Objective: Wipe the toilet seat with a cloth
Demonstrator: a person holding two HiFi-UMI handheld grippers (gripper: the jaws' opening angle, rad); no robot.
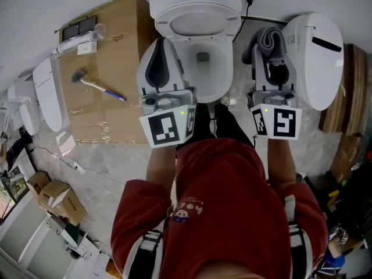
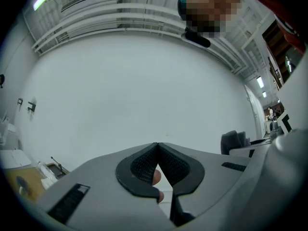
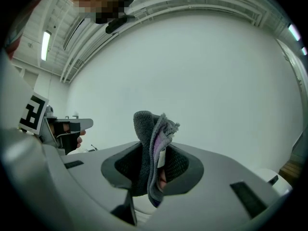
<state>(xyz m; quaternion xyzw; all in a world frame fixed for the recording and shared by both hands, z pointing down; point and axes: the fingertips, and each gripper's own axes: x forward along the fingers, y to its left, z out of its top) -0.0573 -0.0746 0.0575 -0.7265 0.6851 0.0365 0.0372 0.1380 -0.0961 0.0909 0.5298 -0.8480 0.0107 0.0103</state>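
1. The left gripper [image 2: 157, 146] is clenched on nothing: its jaw tips meet, with only bare wall beyond them.
2. The right gripper [image 3: 154, 144] is clamped on a grey cloth [image 3: 147, 129] with a pale purple edge. The cloth stands up out of the jaws and a fold hangs below them.
3. In the head view, both grippers are held in front of the person's chest, pointing away, the left one just left of the toilet [image 1: 226, 68] and the right one to its right.
4. The toilet stands straight ahead against the far wall, its bowl open. The toilet seat [image 1: 163, 23] appears tipped up at the far end with the lid; I cannot tell one from the other.
5. From the head camera the left gripper covers the bowl's left rim. The person's dark-trousered legs [image 1: 224, 127] stand close at the bowl's near edge.
6. Just right of the right gripper stands a large white toilet body [image 1: 317, 57].
7. Left of the toilet is a cardboard box [image 1: 116, 115], with a blue-handled brush [image 1: 96, 85] lying on top.
8. Further left stands a white lid-like part [image 1: 49, 95], and small cartons [image 1: 55, 193] sit near left on the floor.
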